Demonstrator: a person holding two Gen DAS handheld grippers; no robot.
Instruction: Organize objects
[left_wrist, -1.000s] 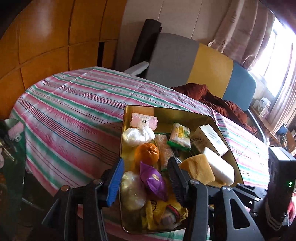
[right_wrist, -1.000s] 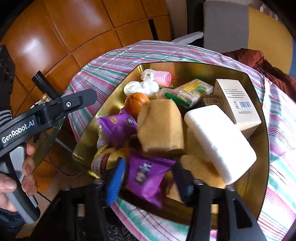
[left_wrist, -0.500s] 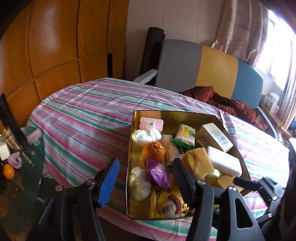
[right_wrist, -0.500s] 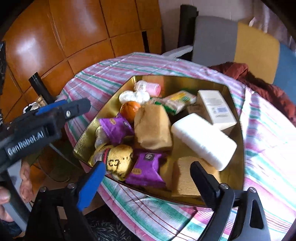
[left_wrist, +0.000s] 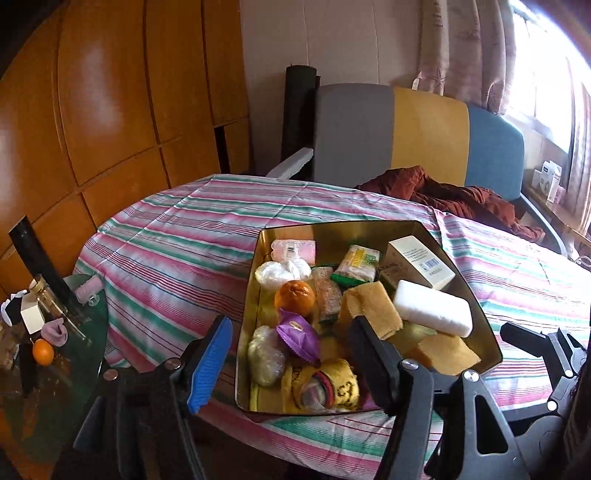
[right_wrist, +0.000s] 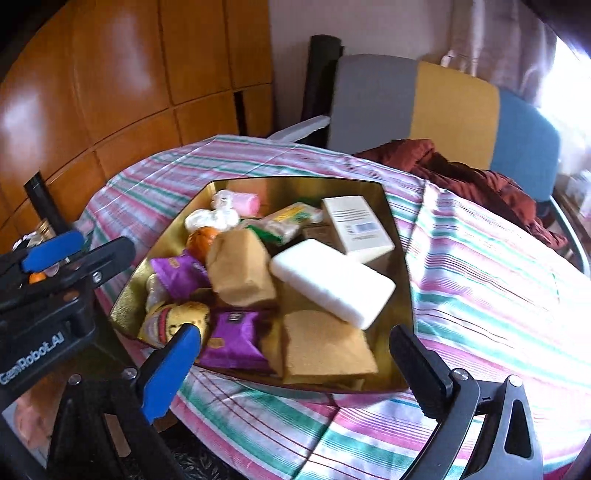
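My left gripper (left_wrist: 291, 354) hovers at the near left rim of the gold tin tray (left_wrist: 480, 314), fingers spread, nothing between them. The glossy metal tray sits on the striped cloth tabletop (left_wrist: 177, 251). Inside, left to right: crinkly white plastic bundle (left_wrist: 282, 273), dimpled orange (left_wrist: 294, 294), purple foil packet (left_wrist: 298, 334), fuzzy tan sponge block (left_wrist: 371, 308), smooth white foam bar (left_wrist: 432, 313), and behind it a cream carton (left_wrist: 421, 261). My right gripper (right_wrist: 295, 350) hangs off the tray's near edge, fingers wide apart, empty.
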